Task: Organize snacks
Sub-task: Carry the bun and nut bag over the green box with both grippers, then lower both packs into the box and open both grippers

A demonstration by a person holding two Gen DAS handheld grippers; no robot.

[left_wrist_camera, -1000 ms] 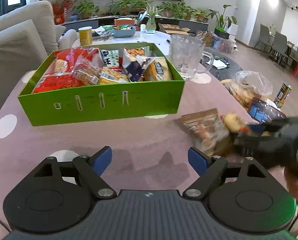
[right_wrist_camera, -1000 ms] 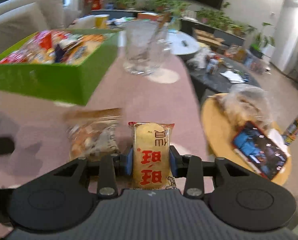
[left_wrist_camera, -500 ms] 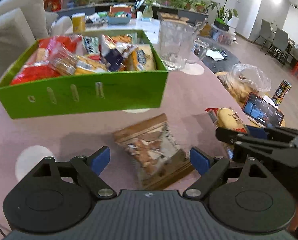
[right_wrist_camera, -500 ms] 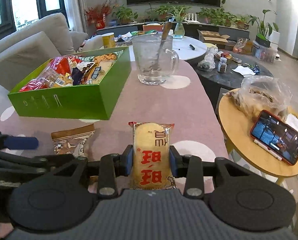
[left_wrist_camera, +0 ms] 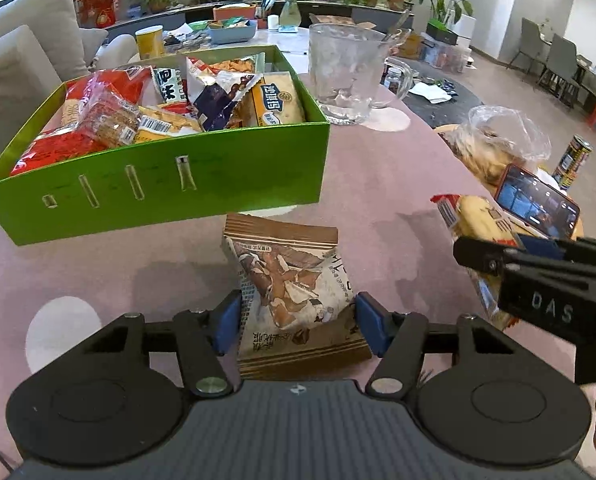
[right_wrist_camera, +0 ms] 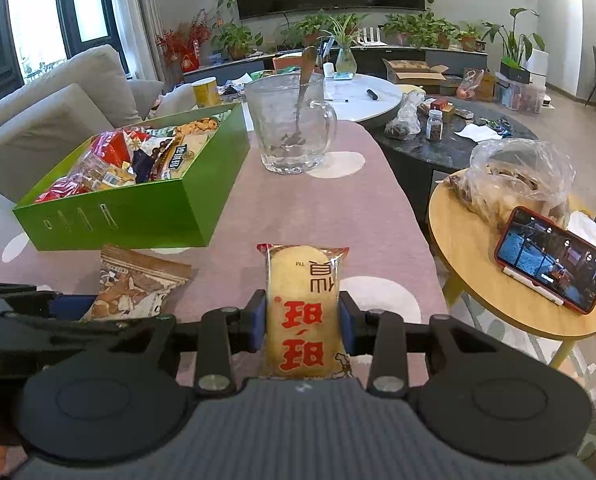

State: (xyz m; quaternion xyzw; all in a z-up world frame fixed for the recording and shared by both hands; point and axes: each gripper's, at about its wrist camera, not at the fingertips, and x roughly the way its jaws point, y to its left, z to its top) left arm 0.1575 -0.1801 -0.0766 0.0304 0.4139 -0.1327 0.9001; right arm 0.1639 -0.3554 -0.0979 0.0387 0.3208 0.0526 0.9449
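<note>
A: Where is the brown nut packet (left_wrist_camera: 294, 284)?
B: Lower centre of the left wrist view, flat on the pink tablecloth (left_wrist_camera: 378, 184), between the blue pads of the left gripper (left_wrist_camera: 296, 322). The pads sit at its two edges; whether they press it, I cannot tell.
A: And the right gripper (right_wrist_camera: 303, 328)?
B: Closed on the yellow rice cracker packet (right_wrist_camera: 303, 300), lower centre of its own view, packet pointing away from the camera.
A: The green box (left_wrist_camera: 170, 184)?
B: Upper left, full of snacks, just behind the nut packet. A glass mug (left_wrist_camera: 348, 76) stands to the right of it.
</note>
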